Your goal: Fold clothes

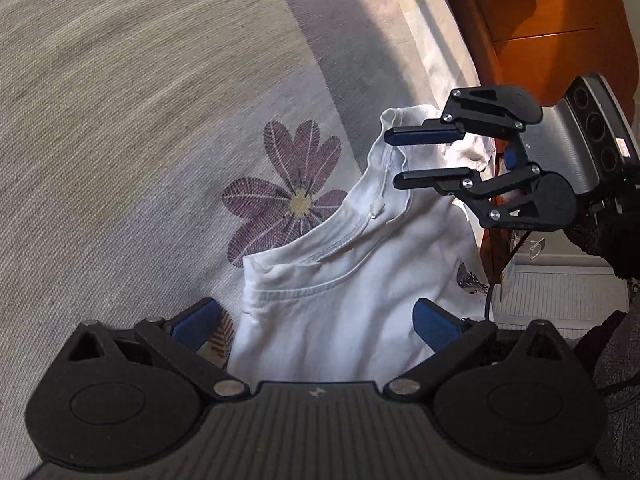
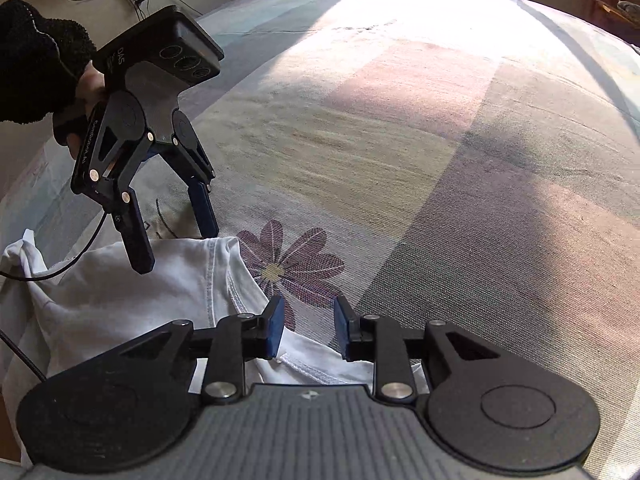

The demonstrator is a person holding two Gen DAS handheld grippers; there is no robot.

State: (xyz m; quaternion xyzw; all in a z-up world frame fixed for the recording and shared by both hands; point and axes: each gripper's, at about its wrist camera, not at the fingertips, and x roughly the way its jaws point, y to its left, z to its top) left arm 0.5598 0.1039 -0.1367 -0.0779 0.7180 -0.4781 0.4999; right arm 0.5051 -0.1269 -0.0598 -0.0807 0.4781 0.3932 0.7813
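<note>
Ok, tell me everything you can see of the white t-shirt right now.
The white cotton-looking t-shirt lies crumpled on the striped woven bedspread, near its edge, beside a printed purple flower. Its ribbed, stitched neckline is uppermost, with a small bump of fabric on the collar seam. A small dark print shows on one side. The left tool and the right tool hover open right at it; neither grips the cloth.

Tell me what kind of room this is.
Probably a bedroom at home: a white T-shirt lies on a wide bedspread with a printed purple flower, beside orange wooden furniture.
</note>
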